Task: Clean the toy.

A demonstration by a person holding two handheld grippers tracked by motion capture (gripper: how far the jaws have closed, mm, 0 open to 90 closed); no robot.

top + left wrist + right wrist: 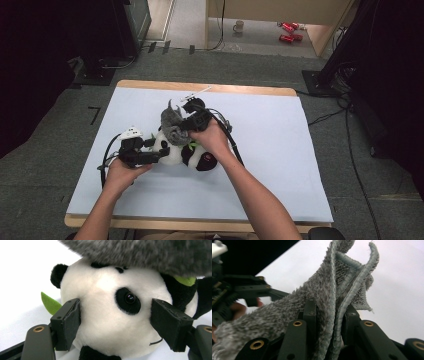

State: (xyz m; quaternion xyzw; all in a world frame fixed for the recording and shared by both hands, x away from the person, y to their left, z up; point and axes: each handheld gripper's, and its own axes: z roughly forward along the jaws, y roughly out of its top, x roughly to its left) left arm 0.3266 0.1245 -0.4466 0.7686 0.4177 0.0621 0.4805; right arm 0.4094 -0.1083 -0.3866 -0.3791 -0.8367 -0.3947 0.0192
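A black-and-white panda plush (192, 156) lies near the middle of the white-covered table (280, 165). My left gripper (160, 151) comes in from the left, and its jaws clasp the panda's head (107, 322) on both sides, pads (71, 322) against the white fur. A grey fuzzy cloth (171, 123) hangs just above the panda, draped over its top (150, 255). My right gripper (182, 124) is shut on a bunched fold of that cloth (329, 297), with the jaws (332, 315) close together around it. A green felt leaf (51, 303) sticks out beside the panda.
Black cables trail from both grippers across the sheet. Beyond the table's wooden far edge (240, 90) the floor holds a mug (239, 26) and red cans (289, 31). Dark stands and cables flank the table on both sides.
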